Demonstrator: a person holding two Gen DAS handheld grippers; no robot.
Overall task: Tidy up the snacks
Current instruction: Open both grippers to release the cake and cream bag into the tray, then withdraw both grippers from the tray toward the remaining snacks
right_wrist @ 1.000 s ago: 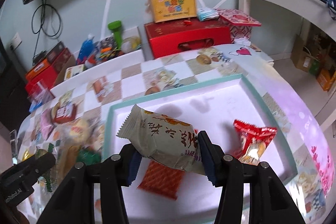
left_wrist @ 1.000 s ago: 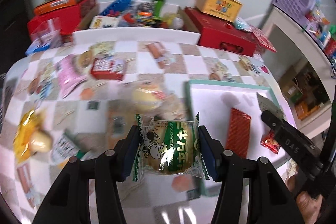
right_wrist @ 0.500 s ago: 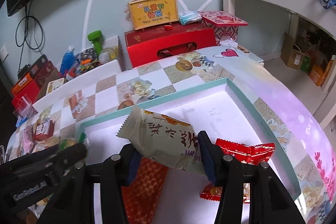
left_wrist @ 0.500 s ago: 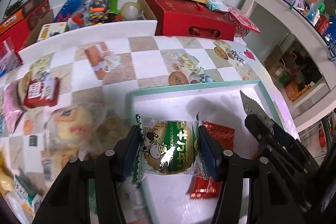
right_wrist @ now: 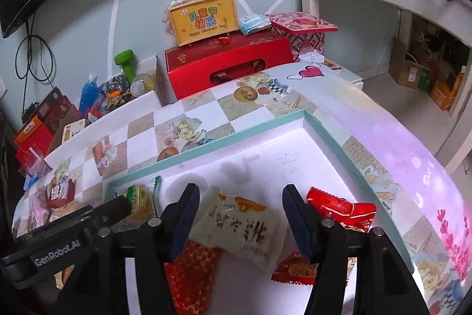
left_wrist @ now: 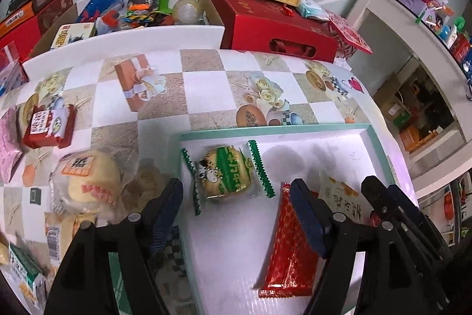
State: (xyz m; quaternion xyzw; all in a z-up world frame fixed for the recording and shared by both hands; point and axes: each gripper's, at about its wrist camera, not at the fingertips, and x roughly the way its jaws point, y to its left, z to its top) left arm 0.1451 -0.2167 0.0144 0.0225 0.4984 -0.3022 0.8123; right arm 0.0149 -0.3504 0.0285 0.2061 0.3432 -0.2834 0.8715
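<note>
**Snacks lying loose in the teal-rimmed tray**

On the checkered counter (left_wrist: 203, 90) sits a white tray (left_wrist: 274, 128) with a teal rim. The left gripper (left_wrist: 236, 207) has its fingers spread wide, holding nothing; the green-striped cake packet (left_wrist: 225, 173) lies in the tray's near-left corner, just beyond them. The right gripper (right_wrist: 240, 219) is likewise spread, with the beige snack packet (right_wrist: 240, 229) resting loose between its fingers, overlapping a red foil pack (right_wrist: 191, 270). A crinkled red packet (right_wrist: 345, 211) lies to its right. Outside the tray's left rim lies a wrapped bun (left_wrist: 88, 182).
</note>
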